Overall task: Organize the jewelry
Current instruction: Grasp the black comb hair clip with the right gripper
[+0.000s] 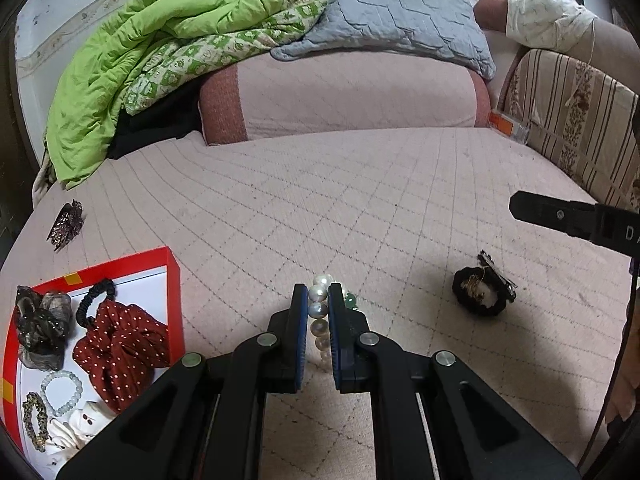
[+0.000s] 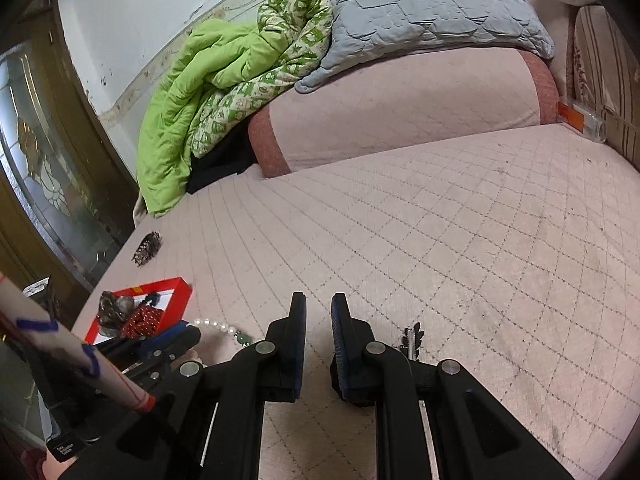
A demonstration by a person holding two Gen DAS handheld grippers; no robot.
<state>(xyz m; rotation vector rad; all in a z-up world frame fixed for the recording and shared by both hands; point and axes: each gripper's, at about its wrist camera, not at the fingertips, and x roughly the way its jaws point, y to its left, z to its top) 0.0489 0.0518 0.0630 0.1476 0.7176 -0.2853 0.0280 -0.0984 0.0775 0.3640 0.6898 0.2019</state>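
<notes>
- Honestly, start at the far left: your red box (image 1: pixel 173 276) is already packed with the maroon polka-dot scrunchie (image 1: pixel 120 348), a black hair tie (image 1: pixel 94 300) and a pale bead bracelet (image 1: pixel 60 392). Drop anything from too high and it'll likely bounce off that fabric pile and roll out onto the bed (image 1: pixel 320 200).
- The dark hair claw (image 1: pixel 66 224) is sitting on the bed beyond the box, close to the edge. An elbow nudge could send it over the side.
- Your left gripper (image 1: pixel 318 300) has its fingers pinching the pearl bracelet (image 1: pixel 320 308), with a few pearls between the blue pads and the rest hanging loose, including the green bead (image 1: pixel 350 301). Round, slick pearls can squirt out if you swing fast towards the box, and the dangling loop could snag on the box wall.
- Over on the right, the black scrunchie (image 1: pixel 478 292) and the hair clip (image 1: pixel 498 276) look tangled together with something gold. Grab one and you might drag the whole lot.
- Your right gripper (image 2: pixel 319 308) has its fingers nearly pressed together on nothing, up off the bed. Spread them before reaching or you'll just shove the pile.
</notes>
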